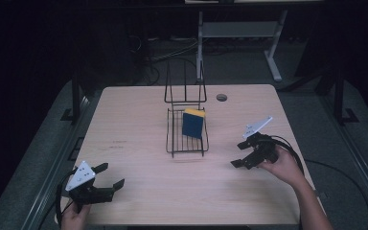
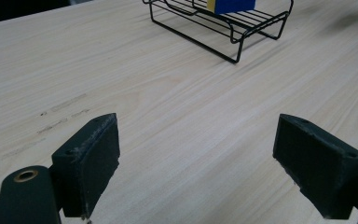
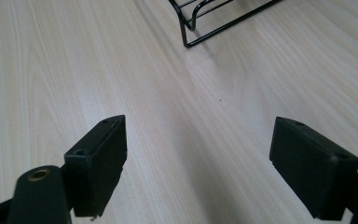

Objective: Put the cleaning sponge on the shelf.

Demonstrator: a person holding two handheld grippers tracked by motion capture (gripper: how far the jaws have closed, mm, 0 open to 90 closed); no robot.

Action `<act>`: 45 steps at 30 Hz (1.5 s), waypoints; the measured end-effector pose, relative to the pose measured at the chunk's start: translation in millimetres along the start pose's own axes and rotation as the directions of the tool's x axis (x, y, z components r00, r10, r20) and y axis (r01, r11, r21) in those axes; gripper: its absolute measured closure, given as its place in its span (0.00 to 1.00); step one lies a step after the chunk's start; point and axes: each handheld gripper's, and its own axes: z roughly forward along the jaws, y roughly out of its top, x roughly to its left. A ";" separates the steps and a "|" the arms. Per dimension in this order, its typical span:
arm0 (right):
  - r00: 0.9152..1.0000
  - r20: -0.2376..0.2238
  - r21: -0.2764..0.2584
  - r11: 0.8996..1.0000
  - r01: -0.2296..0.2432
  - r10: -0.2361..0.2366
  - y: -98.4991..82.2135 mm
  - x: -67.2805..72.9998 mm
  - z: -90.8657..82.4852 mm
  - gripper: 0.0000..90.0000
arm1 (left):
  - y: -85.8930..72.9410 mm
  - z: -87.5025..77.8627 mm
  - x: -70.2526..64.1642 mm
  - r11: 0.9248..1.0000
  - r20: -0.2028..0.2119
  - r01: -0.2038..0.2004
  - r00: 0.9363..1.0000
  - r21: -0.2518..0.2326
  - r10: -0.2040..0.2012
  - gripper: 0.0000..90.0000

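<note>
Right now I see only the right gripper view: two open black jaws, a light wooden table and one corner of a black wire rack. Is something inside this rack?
Observer: Yes. A blue block sponge with a yellow face stands on edge inside the black wire rack.
Operator: Where is the left gripper?
Observer: The left gripper is over the near left corner of the light wooden table, jaws open, well apart from the rack.
Operator: Does the rack have a tall part?
Observer: Yes. Upright wire loops rise at its far end, behind the sponge.
</note>
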 end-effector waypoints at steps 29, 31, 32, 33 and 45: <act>1.000 0.013 -0.008 1.000 -0.015 0.015 -37.5 12.5 -4.0 0.21 | -0.6 0.1 0.3 1.000 0.000 0.000 1.000 0.005 0.000 0.16; 1.000 0.013 -0.008 1.000 -0.014 0.014 -38.8 12.8 -4.0 0.21 | -0.8 0.2 0.4 1.000 -0.001 0.002 1.000 0.004 -0.002 0.16; 1.000 0.013 -0.006 1.000 -0.018 0.018 -40.2 13.3 -4.0 0.21 | -0.8 0.2 0.4 1.000 -0.001 0.003 1.000 0.003 -0.003 0.16; 1.000 0.015 -0.006 1.000 -0.019 0.019 -41.1 13.4 -4.1 0.21 | -0.9 0.2 0.3 1.000 -0.001 0.005 1.000 0.003 -0.005 0.16; 0.999 0.030 -0.021 1.000 -0.015 0.015 -50.5 22.2 -11.4 0.21 | -1.1 0.5 -0.4 1.000 0.001 0.006 1.000 0.004 -0.006 0.16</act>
